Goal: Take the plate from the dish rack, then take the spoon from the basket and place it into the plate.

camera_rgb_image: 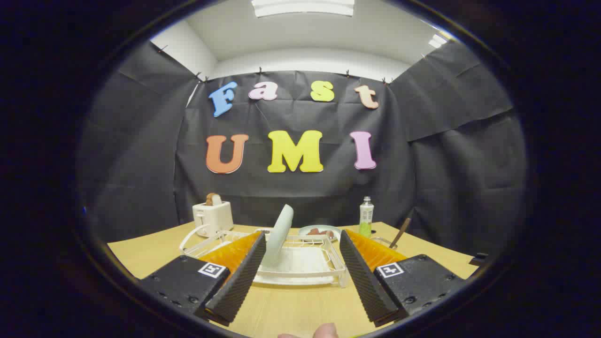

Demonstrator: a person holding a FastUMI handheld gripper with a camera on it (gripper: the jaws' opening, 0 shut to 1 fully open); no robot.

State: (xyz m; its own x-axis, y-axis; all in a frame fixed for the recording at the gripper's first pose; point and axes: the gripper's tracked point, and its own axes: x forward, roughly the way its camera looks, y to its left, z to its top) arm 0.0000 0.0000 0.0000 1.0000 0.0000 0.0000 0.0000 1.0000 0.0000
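Between the gripper's (303, 240) spread, empty fingers, the plate (280, 235) stands upright in the dish rack (300, 272).

One gripper (303, 239), jaws spread wide. One dish rack (324, 267) holding one plate (280, 234); far off, one toaster (212, 217), one bottle (366, 216), one dish (320, 231).

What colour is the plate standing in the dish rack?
Pale mint green, seen in the gripper view: the plate stands on edge in the white dish rack, beyond the open gripper.
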